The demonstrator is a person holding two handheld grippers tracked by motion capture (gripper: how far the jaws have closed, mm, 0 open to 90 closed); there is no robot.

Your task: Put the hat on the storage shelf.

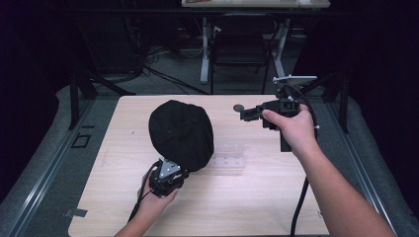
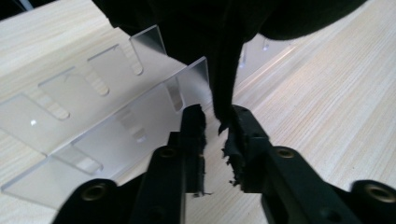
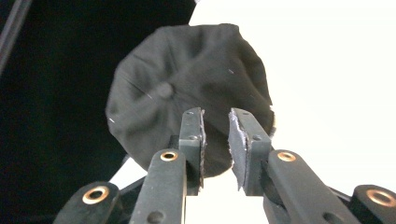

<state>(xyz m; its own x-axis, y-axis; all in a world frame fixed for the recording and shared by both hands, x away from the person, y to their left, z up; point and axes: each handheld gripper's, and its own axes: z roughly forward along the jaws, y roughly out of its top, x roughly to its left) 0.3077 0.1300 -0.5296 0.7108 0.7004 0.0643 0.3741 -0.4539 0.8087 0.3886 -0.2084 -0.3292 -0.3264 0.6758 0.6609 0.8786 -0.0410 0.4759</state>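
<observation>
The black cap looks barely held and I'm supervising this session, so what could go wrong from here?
1. The left gripper pinches just a thin fold of the black cap near its fingers' tips; the fabric could slip free and the cap drop.
2. The clear acrylic rack lies right under the hanging cap, so a drop or swing could knock it.
3. The right gripper is held apart with nothing between its fingers, so the cap has no second support.

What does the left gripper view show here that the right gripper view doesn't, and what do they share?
Left gripper view: a clear slotted acrylic rack on the wooden table, and the left gripper pinching a fold of the black cap.
Right gripper view: the cap's rounded crown with its top button, beyond the empty right gripper.
Both: the black cap.
</observation>
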